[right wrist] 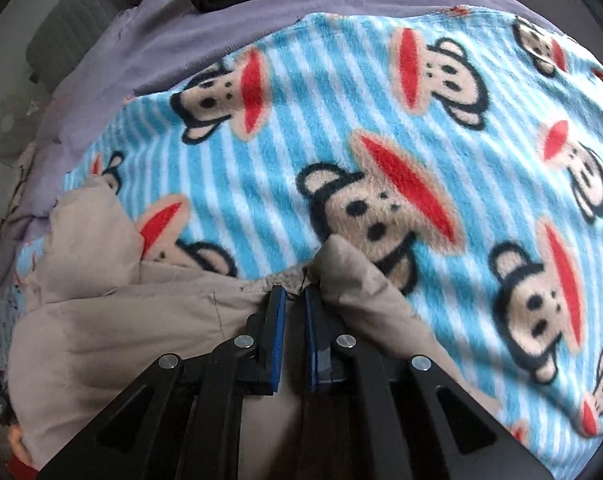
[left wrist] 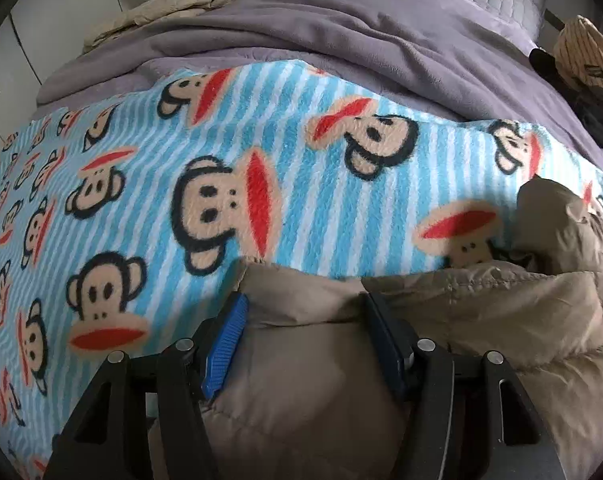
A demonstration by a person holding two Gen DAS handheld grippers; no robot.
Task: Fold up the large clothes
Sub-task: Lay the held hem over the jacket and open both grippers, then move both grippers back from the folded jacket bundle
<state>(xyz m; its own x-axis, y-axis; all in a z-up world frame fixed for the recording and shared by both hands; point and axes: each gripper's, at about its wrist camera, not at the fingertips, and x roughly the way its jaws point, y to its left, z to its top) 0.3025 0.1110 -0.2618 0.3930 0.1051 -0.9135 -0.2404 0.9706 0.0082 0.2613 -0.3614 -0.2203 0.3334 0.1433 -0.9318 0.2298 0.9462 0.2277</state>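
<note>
- Bed under both my tongs: blue-striped monkey blanket (left wrist: 285,128) over a purple cover (left wrist: 341,36).
- Left tongs (left wrist: 303,308): jaws half-wide, a puffy fold of the tan quilted jacket (left wrist: 481,312) bulging between the pads; jacket spreads off to their right.
- Right tongs (right wrist: 292,294): jaws nearly closed, pinching the jacket's edge; jacket bulk lies to their left.

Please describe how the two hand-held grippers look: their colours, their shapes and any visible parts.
Both are alike. The left gripper and the right gripper each have two flat fingers with ribbed blue pads, carried on black link bars with triangular cut-outs and round silver pivot pins. No cables, markings, hands or sleeves are visible.
</note>
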